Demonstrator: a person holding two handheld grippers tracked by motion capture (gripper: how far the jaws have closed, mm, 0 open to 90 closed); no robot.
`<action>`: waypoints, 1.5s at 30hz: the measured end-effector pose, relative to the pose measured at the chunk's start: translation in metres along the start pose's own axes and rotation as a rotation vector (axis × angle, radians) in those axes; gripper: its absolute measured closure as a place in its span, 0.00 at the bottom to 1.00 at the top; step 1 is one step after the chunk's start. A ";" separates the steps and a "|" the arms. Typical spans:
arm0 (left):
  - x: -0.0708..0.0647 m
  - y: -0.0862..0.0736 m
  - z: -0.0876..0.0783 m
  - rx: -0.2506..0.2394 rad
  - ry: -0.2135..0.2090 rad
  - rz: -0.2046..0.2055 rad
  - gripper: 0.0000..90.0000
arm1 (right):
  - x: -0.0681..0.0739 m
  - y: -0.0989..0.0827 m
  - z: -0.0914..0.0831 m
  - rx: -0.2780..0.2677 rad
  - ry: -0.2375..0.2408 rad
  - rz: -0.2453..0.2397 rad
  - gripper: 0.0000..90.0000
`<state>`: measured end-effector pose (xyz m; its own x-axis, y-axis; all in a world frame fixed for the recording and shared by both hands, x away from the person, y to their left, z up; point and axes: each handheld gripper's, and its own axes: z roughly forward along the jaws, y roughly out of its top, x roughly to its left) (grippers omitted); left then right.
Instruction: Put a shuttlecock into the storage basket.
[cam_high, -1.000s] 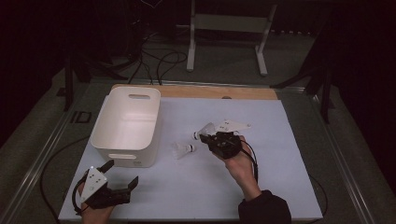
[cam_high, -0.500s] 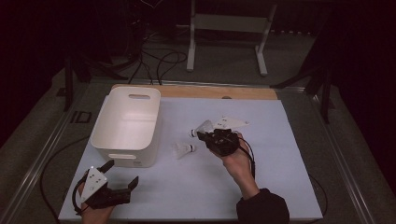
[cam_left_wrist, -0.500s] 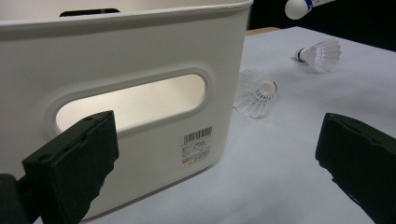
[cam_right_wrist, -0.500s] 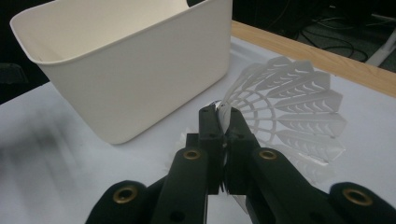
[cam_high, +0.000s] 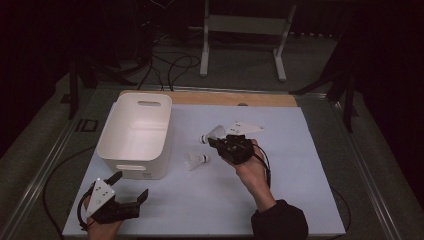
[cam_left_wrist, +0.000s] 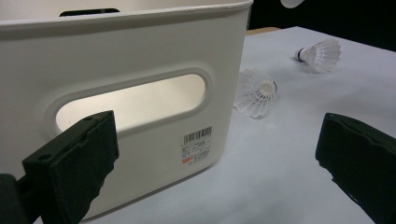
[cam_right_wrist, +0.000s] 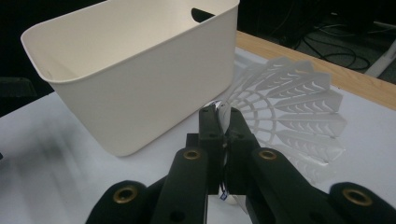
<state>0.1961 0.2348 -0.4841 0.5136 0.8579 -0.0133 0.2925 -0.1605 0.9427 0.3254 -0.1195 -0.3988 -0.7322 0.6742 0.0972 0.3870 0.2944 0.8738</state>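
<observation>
White bin (cam_high: 135, 135) empty; right tongs (cam_high: 216, 141) pinching shuttlecock (cam_high: 212, 134), left tongs (cam_high: 131, 186) spread.

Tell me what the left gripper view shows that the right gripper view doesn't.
Left gripper view: the left gripper with its jaws wide apart, the bin's handle slot and barcode label, and a loose shuttlecock lying on the table beside the bin.
Right gripper view: the right gripper shut on a shuttlecock's skirt, the bin's open top from above, and the table's wooden edge.
Both: the white bin and the white table top.
</observation>
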 end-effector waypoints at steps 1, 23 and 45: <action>0.000 0.000 0.000 0.000 -0.001 0.001 0.00 | 0.000 0.001 0.000 -0.003 0.000 -0.001 0.98; 0.000 0.000 0.000 -0.002 0.002 0.001 0.00 | 0.006 0.011 0.004 -0.017 0.008 -0.004 0.98; 0.000 0.000 0.000 -0.001 0.008 0.002 0.00 | 0.013 0.024 0.011 -0.032 0.016 -0.015 0.98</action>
<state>0.1956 0.2346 -0.4840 0.5076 0.8616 -0.0084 0.2904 -0.1618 0.9431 0.3315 -0.0967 -0.3817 -0.7469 0.6587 0.0911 0.3580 0.2829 0.8898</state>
